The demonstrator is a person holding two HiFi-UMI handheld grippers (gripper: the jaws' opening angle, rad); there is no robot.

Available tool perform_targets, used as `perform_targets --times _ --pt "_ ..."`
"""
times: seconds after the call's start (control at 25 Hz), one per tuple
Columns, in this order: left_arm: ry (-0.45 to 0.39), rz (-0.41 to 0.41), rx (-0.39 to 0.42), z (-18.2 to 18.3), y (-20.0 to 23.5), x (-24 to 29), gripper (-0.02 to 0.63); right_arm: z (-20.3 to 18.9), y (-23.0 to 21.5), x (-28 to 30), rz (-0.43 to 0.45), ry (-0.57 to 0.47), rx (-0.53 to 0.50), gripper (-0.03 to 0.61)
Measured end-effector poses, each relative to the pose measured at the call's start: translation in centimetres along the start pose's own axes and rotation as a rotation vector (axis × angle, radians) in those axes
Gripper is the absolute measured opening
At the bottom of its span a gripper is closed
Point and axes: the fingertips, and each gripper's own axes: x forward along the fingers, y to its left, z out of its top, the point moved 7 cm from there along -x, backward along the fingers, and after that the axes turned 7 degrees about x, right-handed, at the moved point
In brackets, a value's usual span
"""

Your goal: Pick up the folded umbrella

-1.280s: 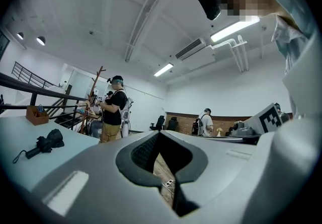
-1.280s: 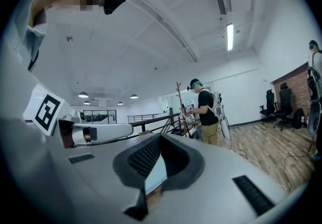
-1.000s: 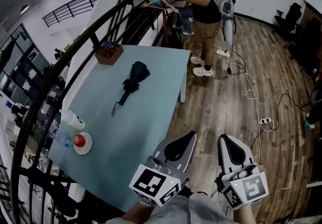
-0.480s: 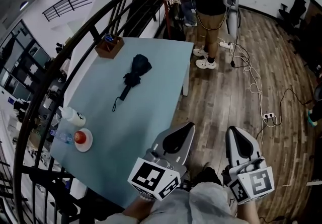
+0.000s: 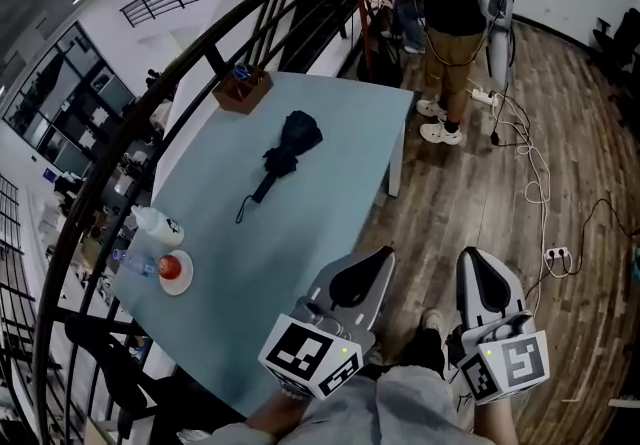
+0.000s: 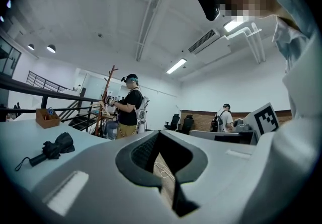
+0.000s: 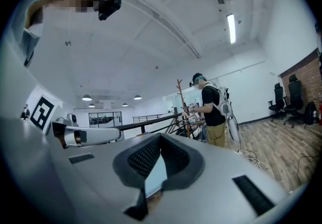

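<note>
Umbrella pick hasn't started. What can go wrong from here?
1. The left tool and right tool are both shut and well short of the umbrella; reaching it unopened would likely just shove it.
2. Its canopy is loosely bunched; a grip there may catch only fabric, so the handle looks safer.

head view steeply down on the table (image 5: 300, 233); both gripper views level, toward one standing person (image 6: 131, 111)
</note>
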Motion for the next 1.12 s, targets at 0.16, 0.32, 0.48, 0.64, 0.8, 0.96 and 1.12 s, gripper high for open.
perform_targets --times 0.16,0.32,0.48,0.64,0.8,0.96,1.12 --pt "0.011 0.034 -0.009 0.0 -0.2 3.9 0.005 1.2 -3.6 2.1 0.043 0.011 -0.002 -0.002" --pt "0.007 0.076 -0.011 0.6 -0.5 8.0 0.005 2.6 -7.9 4.7 0.099 0.031 -0.009 0.0" --pt "0.001 0.145 -0.006 0.9 -0.5 11.6 0.005 3.5 -11.6 7.1 0.159 0.05 -0.002 0.0" --pt "-0.003 0.242 -0.012 1.1 -0.7 14.2 0.005 4.6 -14.5 9.2 0.248 0.069 -0.012 -0.002" --pt "-0.014 0.321 -0.004 1.4 -0.9 16.1 0.005 5.7 -16.7 10.9 0.317 0.074 -0.023 -0.001" --pt "-0.015 0.39 0.009 1.5 -1.2 17.0 0.005 5.9 -17.9 12.3 0.388 0.093 -0.025 -0.001" --pt "-0.003 0.437 0.016 1.5 -1.6 17.5 0.005 6.1 -18.3 13.1 0.44 0.106 -0.024 -0.002"
